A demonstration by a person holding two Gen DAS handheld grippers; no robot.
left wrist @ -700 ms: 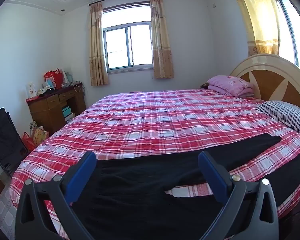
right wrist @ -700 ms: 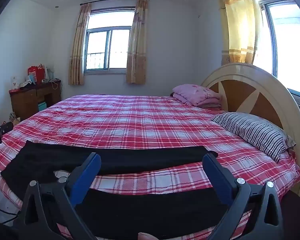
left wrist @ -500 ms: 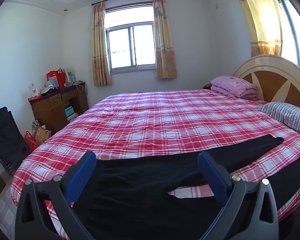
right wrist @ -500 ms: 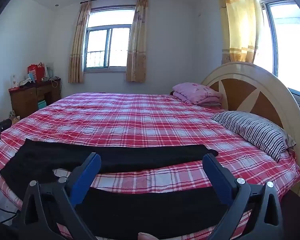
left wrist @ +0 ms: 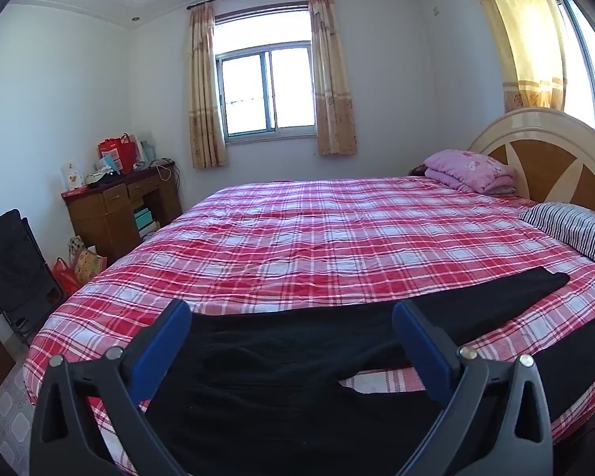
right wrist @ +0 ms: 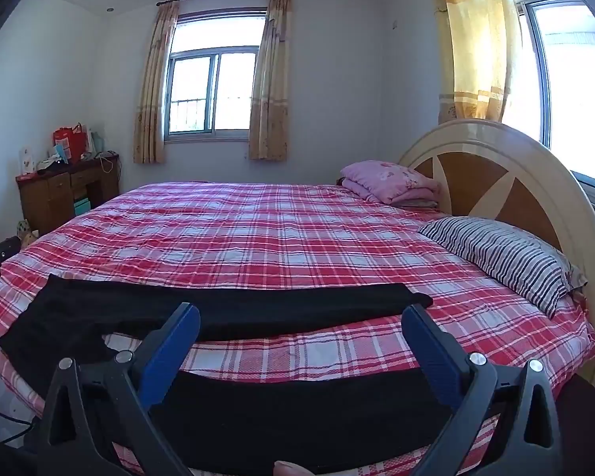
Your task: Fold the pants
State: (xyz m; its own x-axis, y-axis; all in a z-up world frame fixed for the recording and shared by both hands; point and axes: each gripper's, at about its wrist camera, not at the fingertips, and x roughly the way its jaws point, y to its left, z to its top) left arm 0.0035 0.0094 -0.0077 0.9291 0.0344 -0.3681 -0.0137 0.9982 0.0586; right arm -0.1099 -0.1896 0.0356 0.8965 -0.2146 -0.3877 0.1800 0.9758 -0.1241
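Black pants (left wrist: 297,357) lie spread flat on the near edge of a bed with a red plaid cover (left wrist: 317,238), legs apart and pointing right. My left gripper (left wrist: 291,313) is open and empty, hovering above the waist end. In the right wrist view the far leg (right wrist: 238,309) and the near leg (right wrist: 297,408) lie parallel. My right gripper (right wrist: 300,315) is open and empty above the legs, between them.
A striped pillow (right wrist: 507,258) and a folded pink blanket (right wrist: 388,184) lie by the round headboard (right wrist: 507,166) on the right. A wooden desk (left wrist: 119,206) with bags stands at the left wall. A black folding chair (left wrist: 12,269) stands at far left.
Both views have shifted slightly; the left gripper has drifted a little, so the room sits further right in its view. The pants have not moved. Both grippers stay open.
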